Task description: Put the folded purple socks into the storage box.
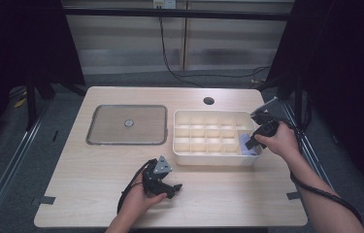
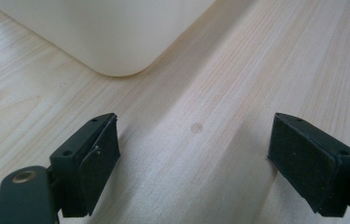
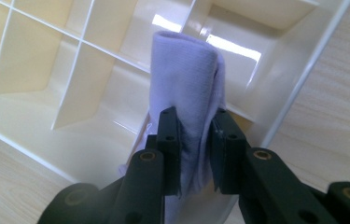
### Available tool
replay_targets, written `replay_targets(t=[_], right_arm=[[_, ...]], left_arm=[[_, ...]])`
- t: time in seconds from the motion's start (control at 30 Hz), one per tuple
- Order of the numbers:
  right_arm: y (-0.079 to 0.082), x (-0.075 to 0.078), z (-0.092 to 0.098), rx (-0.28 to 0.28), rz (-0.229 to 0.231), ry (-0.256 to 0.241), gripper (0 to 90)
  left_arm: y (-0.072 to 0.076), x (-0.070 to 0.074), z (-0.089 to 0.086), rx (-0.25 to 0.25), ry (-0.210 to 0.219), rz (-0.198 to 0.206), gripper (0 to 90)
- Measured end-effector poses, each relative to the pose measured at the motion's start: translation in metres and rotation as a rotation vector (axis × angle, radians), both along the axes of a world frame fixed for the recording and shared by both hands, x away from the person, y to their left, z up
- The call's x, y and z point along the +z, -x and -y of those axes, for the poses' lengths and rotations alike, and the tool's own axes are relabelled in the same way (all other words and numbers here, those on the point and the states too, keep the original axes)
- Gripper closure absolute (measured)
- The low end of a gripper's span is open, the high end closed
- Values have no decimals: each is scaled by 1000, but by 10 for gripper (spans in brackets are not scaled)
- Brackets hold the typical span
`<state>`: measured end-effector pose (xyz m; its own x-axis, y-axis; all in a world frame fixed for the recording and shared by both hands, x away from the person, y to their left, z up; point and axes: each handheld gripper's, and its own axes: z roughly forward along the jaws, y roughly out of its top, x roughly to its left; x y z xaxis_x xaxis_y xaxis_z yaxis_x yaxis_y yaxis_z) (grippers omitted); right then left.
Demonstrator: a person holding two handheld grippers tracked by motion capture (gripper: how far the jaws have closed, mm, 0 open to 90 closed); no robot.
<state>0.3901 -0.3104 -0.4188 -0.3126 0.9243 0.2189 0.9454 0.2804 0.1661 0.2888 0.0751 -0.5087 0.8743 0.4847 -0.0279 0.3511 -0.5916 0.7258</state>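
Nearest the high camera, the person's left hand [image 1: 138, 196] holds the left gripper [image 1: 173, 187] low over the front middle of the table [image 1: 87, 184], jaws pointing right toward the organizer's front side. Left gripper view: both black jaws spread wide, nothing between them, bare wood grain underneath, a small round mark on the wood between the jaws, and a rounded corner of the organizer box [image 2: 116, 37] just ahead.

Largest to smallest:
- Table: light wood, round cable hole [image 1: 208, 101] near the far edge.
- Grey square tray [image 1: 103, 131] on the far left part of the table, small round disc [image 1: 129, 123] at its centre.
- Cream divided organizer box [image 1: 208, 159] right of the tray, many small compartments in a grid. Near it but apart from the tray.
- Right hand [image 1: 282, 141] at the box's right end, holding the right gripper [image 1: 250, 144], angled down into the front right corner compartment.
- Pale lavender folded cloth [image 3: 186, 79], the piece being handled. Right gripper view: jaws closed tight on its lower part, pinching the fold from both sides; cloth stands upright above the pads, rolled top edge rounded. It sits inside the box at a corner compartment, by the box's outer rim [image 3: 303, 79]. High view shows the cloth [image 1: 245, 141] as a bluish patch in that right front cell, partly hidden by the gripper.

Whether the cloth's bottom touches the compartment floor can't be told.
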Motion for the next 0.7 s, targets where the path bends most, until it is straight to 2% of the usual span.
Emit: replay_targets(t=[0.57, 0.7], right_arm=[[7, -9, -2, 5, 8, 17, 771], [8, -12, -6, 16, 1, 49, 774]], left_arm=[[0, 0, 0, 3, -1, 1, 159], [0, 0, 0, 3, -1, 1, 159]])
